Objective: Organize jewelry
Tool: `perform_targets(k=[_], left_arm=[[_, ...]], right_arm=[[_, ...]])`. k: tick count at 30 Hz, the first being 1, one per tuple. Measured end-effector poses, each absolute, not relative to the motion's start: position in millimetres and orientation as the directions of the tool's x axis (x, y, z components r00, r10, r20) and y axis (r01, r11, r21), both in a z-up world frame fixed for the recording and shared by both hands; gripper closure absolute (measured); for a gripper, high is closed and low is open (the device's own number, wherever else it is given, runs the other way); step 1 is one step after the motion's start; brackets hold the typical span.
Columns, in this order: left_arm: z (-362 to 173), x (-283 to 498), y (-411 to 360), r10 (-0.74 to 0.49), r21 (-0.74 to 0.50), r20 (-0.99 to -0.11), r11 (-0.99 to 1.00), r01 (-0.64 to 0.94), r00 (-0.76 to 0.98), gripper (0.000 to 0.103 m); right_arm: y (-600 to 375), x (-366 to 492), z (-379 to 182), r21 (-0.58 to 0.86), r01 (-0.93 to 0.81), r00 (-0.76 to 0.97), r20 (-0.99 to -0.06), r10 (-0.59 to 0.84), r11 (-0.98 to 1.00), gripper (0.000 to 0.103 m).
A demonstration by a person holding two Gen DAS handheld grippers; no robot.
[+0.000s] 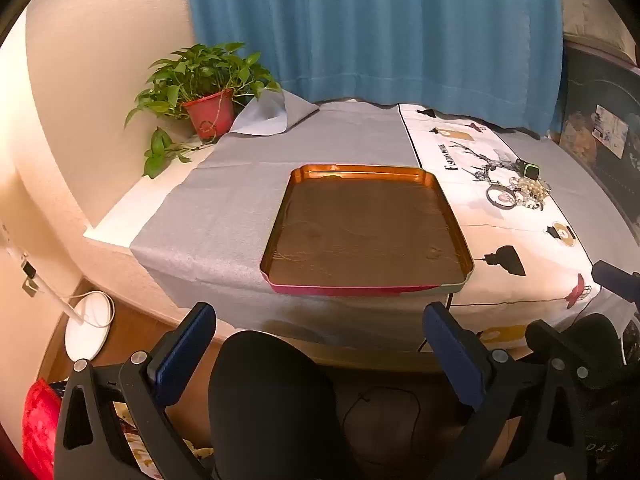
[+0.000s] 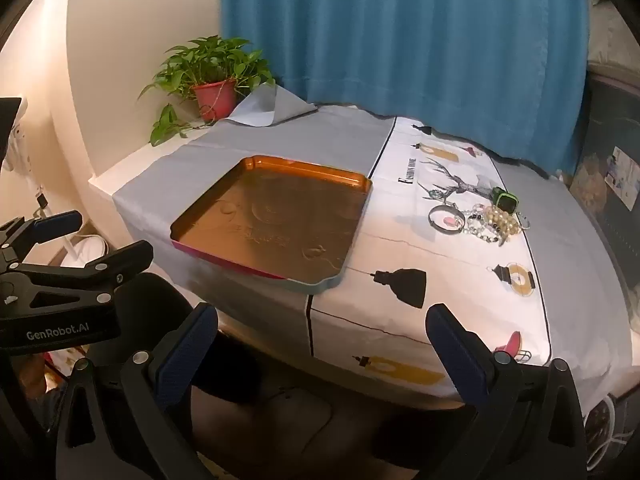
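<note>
Both grippers hang just short of the table's near edge, angled down toward it, and neither holds anything. The left gripper (image 1: 320, 320) has its two blue-padded fingers spread wide apart at the bottom of the left wrist view, with nothing between them but the person's dark-clad knee below. The right gripper (image 2: 322, 320) stands equally wide, its fingers framing the front edge of the table (image 2: 580, 240) low in the right wrist view.

The tray (image 1: 280, 216), a shallow copper-coloured metal one with a pink outer rim, sits on a grey cloth (image 1: 224, 208) in the middle of the left wrist view; in the right wrist view it lies left of centre. Nothing lies in it.

The jewelry (image 2: 480, 220) is heaped on the white printed cloth (image 2: 460, 288) to the right of the tray, well apart from it, at centre right of the right wrist view: a round bangle (image 2: 446, 218) with something pink inside its ring, a string of pale pearls and darker beads touching one another, and a small green-edged watch (image 2: 505, 199) at the back of the pile. In the left wrist view the same heap shows at the right edge, far from that gripper.

A potted plant (image 1: 200, 80) in a red pot stands at the upper left, beside a blue curtain (image 1: 380, 28).
</note>
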State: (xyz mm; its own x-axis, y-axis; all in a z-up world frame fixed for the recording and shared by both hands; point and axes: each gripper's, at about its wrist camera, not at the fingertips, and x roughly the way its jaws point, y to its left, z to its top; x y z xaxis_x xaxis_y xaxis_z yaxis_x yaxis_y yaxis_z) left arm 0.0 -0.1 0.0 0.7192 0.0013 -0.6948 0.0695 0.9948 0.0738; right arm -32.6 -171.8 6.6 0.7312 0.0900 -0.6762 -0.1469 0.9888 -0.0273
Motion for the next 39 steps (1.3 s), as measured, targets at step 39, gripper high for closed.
perform_targets(k=[39], left_arm=[[1,-8,-7,0.013,0.091,-0.689,0.993,0.069,0.724,0.000]], right_arm=[[-174,-37,9,-0.010,-0.132,0.731,-0.676,0.090,0.991,0.000]])
